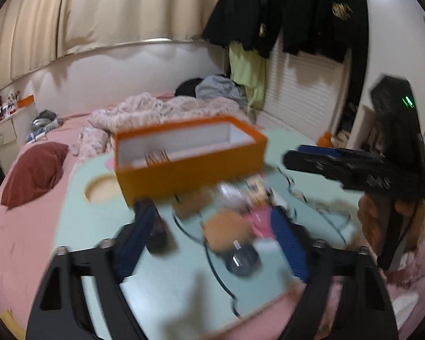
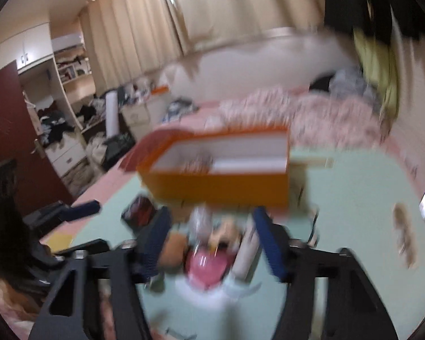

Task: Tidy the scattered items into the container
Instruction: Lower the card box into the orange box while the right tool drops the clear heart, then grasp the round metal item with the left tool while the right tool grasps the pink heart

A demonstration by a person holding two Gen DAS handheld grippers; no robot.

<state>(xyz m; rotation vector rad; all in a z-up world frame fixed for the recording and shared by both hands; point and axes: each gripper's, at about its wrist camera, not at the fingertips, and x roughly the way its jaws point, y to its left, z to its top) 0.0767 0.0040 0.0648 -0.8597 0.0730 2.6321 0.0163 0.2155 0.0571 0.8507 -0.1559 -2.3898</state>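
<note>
Orange box sits dead ahead of both claws, clutter in between

Orange box [image 1: 189,155] lies long side across the counter [image 1: 93,226], behind the blurry scattered items [image 1: 235,221]. Left claw [image 1: 212,226] and right claw [image 2: 209,235] are both spread, pinching nothing, about equally near.

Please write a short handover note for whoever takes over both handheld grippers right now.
Left gripper: jaws apart, nothing pinched, over the scattered pile.
Right gripper: jaws apart, nothing clearly gripped; both views are blurred.
Container: the open orange cardboard box with white lining sits on the pale green tray table on the bed.
Done: something small and metallic already lies inside the box, too blurred to identify.
Left: the loose items in front of the box, among them a brown round piece, a pink item and a dark round object, plus a dark red-and-black item to the side.
</note>
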